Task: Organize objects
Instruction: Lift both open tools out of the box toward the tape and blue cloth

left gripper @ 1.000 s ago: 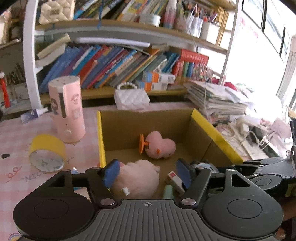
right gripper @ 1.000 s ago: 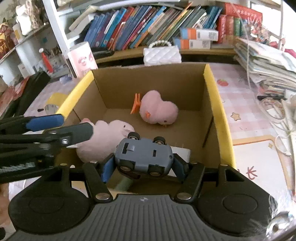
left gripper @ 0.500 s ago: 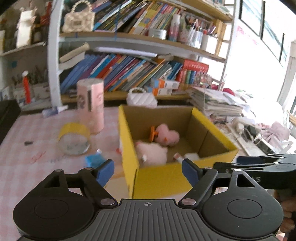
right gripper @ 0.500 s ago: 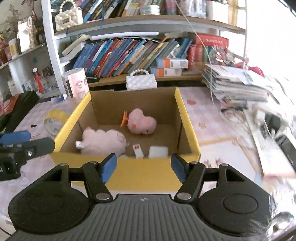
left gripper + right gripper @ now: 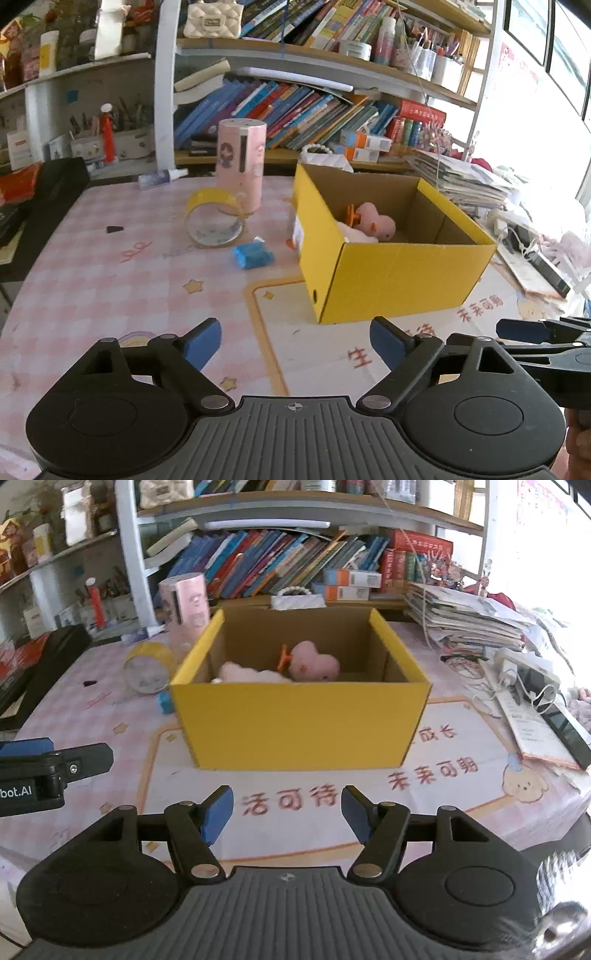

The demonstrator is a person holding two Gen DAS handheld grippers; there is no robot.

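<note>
A yellow cardboard box (image 5: pixel 391 273) (image 5: pixel 295 723) stands on the pink checked table. Inside it lie a pink duck plush (image 5: pixel 373 221) (image 5: pixel 314 662) and a pale pink plush (image 5: pixel 354 234) (image 5: pixel 251 674). My left gripper (image 5: pixel 295 341) is open and empty, held well back from the box's near left corner. My right gripper (image 5: pixel 287 814) is open and empty, in front of the box's near wall. A yellow tape roll (image 5: pixel 214 218) (image 5: pixel 147 666), a blue packet (image 5: pixel 253 255) and a pink cylinder (image 5: pixel 241 166) (image 5: pixel 186 603) stand on the table left of the box.
A bookshelf (image 5: pixel 303 107) runs along the back. A paper stack (image 5: pixel 465 624) and cables, a phone and a booklet (image 5: pixel 535 716) lie right of the box. A black case (image 5: pixel 44 206) sits at the left edge. A white quilted purse (image 5: pixel 297 600) is behind the box.
Both grippers have pulled back from the box toward the table's near edge. The right gripper let go of the grey toy car, which is out of sight now.
</note>
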